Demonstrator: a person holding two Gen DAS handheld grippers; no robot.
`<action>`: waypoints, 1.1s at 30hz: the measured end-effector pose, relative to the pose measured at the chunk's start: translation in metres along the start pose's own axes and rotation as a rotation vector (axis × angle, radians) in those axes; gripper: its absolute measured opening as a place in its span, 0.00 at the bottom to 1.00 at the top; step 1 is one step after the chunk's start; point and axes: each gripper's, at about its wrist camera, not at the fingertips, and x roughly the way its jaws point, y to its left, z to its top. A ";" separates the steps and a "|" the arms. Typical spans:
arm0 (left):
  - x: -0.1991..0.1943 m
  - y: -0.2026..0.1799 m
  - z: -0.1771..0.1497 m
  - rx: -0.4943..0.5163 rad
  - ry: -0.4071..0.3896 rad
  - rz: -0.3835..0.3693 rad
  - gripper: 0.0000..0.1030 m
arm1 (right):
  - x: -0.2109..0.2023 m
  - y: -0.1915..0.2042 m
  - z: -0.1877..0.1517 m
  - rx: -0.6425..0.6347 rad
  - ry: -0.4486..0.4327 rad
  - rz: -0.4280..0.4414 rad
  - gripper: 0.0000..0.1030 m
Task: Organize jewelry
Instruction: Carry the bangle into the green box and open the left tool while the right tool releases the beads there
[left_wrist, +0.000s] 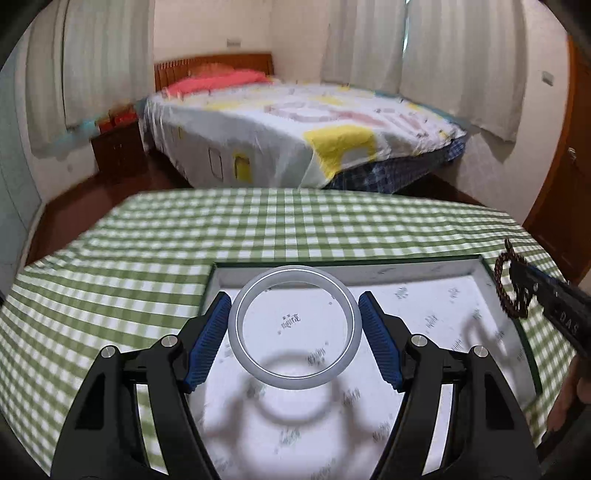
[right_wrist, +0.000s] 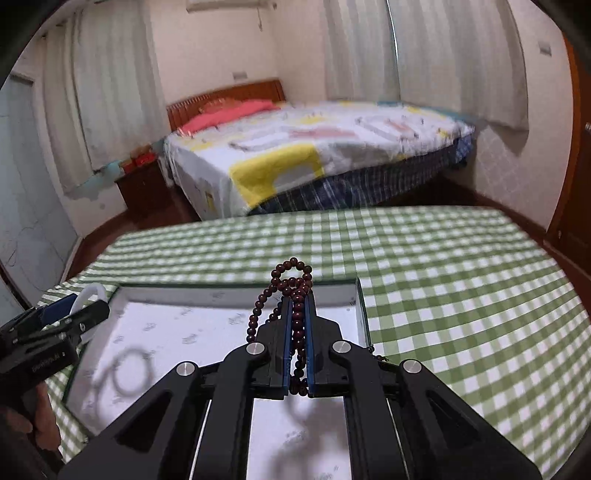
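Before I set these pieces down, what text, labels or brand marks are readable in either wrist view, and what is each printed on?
"DAS": white letters, partly cut off, on the black body of the right gripper, seen in the left wrist view.
Pale lettering on the left gripper body: too blurred to read.
Small grey repeated marks on the white paper lining of the shallow open box: too small and blurred to read.
No other text is legible.

Translucent white bangle (left_wrist: 294, 327), smooth and round, held level above the open box (left_wrist: 406, 267), its ring shadow on the printed white lining below. Dark red-brown bead string (right_wrist: 291, 291), looped several times, pinched upright between jaws over the same box, loops poking up and strands hanging down. Box near the table's front edge.
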 end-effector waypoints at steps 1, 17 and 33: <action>0.014 0.001 0.004 -0.010 0.036 -0.001 0.67 | 0.010 -0.003 0.000 0.011 0.026 0.002 0.07; 0.090 0.005 0.000 -0.008 0.292 0.014 0.69 | 0.065 -0.010 0.007 -0.011 0.244 -0.025 0.12; 0.018 0.008 0.005 -0.032 0.054 0.015 0.79 | -0.008 0.007 0.001 -0.025 0.040 -0.015 0.48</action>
